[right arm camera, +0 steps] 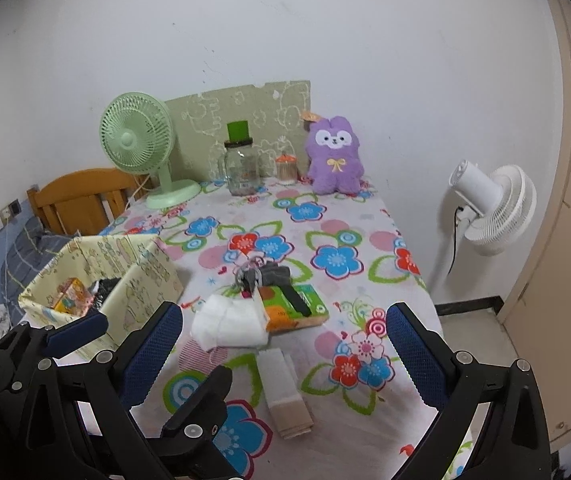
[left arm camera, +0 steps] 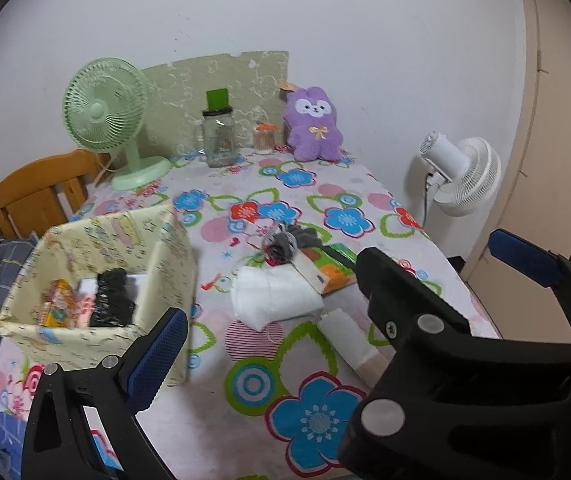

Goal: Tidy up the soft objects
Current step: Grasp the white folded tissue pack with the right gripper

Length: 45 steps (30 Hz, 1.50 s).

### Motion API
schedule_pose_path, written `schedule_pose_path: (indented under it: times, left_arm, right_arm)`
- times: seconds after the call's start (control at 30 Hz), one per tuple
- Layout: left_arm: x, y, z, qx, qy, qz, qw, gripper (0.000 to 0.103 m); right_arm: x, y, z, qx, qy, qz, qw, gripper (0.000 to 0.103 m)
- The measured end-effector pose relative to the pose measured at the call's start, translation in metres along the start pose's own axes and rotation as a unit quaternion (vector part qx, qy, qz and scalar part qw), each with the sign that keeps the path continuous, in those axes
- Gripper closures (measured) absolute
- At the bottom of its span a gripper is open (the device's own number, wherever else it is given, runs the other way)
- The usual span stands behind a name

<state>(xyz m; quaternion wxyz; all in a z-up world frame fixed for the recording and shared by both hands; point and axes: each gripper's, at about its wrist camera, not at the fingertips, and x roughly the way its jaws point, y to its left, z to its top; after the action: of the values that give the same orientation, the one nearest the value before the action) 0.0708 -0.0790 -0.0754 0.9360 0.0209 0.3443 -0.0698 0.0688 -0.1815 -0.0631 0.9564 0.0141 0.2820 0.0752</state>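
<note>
A table under a flowered cloth (right arm camera: 325, 216) carries a pale-yellow fabric box (right arm camera: 141, 280) near left, a white folded cloth (right arm camera: 229, 324) at centre, a green desk fan (right arm camera: 141, 148) far left, and a purple plush rabbit (right arm camera: 335, 156) far right.

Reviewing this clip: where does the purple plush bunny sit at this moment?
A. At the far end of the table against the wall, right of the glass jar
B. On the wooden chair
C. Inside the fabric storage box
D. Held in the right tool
A: the purple plush bunny sits upright at the far end of the table by the wall, right of the glass jar; both tools are open and hold nothing.
</note>
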Motion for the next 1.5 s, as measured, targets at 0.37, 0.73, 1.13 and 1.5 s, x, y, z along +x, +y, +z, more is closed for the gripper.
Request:
schedule_pose_path:
  times: [0.37,0.73,1.13,1.5]
  left_arm:
    - [0.03,-0.006,-0.022,0.011,0.041,-0.018,0.999,0.004]
    - [0.059,-0.004,-0.038,0.025,0.083,-0.017,0.9961,0.01]
    - [0.077,-0.002,-0.05,0.032,0.111,-0.009,0.9933,0.012]
    - [0.079,-0.001,-0.052,0.038,0.112,-0.006,0.993,0.012]
  right_arm:
    - [0.031,-0.008,-0.029,0.012,0.039,-0.003,0.999,0.0]
    - [0.061,-0.008,-0.048,0.009,0.077,-0.004,0.997,0.01]
    - [0.091,-0.003,-0.06,-0.016,0.128,0.022,0.991,0.031]
    - [0.103,-0.002,-0.063,-0.018,0.163,0.028,0.986,0.072]
